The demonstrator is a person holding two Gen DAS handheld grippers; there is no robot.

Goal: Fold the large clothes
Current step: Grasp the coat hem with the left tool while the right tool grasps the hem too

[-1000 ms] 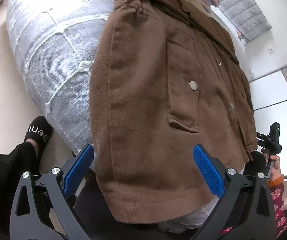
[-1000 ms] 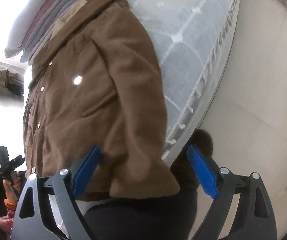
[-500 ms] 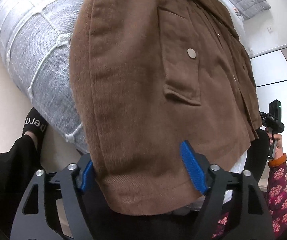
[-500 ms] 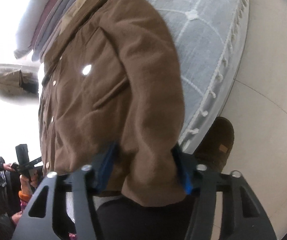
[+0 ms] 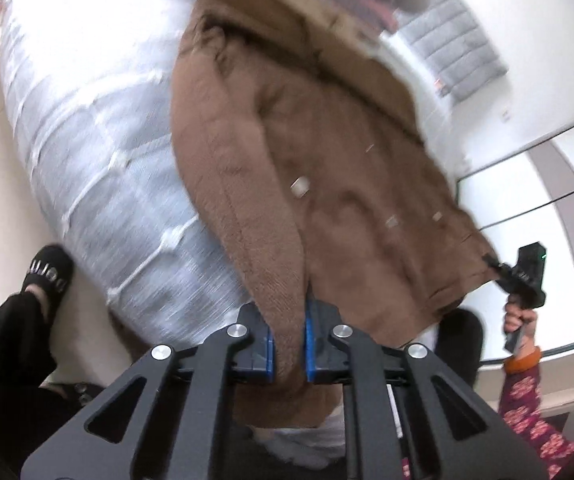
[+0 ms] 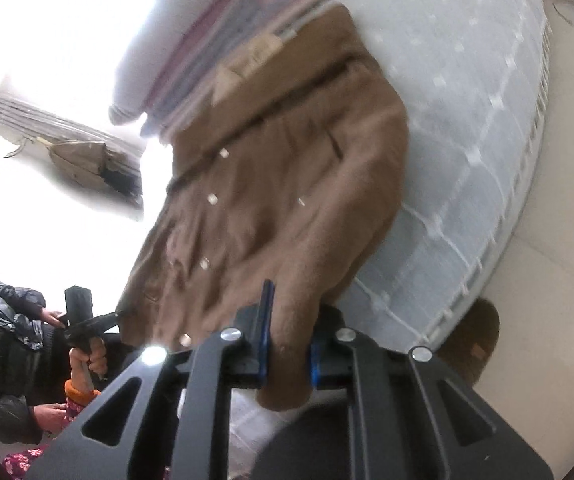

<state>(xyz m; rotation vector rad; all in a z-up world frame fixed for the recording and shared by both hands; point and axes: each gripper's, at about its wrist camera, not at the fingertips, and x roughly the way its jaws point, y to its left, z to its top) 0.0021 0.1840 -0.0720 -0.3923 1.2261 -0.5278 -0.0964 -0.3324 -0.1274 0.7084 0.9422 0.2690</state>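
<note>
Spread on a pale quilted bed (image 5: 87, 152), a brown jacket (image 5: 327, 160) is clamped at its near hem corners by the left gripper (image 5: 289, 354) and right gripper (image 6: 287, 356), so folding appears barely begun, with every fold left.

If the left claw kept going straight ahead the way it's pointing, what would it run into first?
The left claw is shut on the hem of the brown jacket, so more jacket comes first, with the quilted bed cover probably just beneath; blur makes depth uncertain.
</note>
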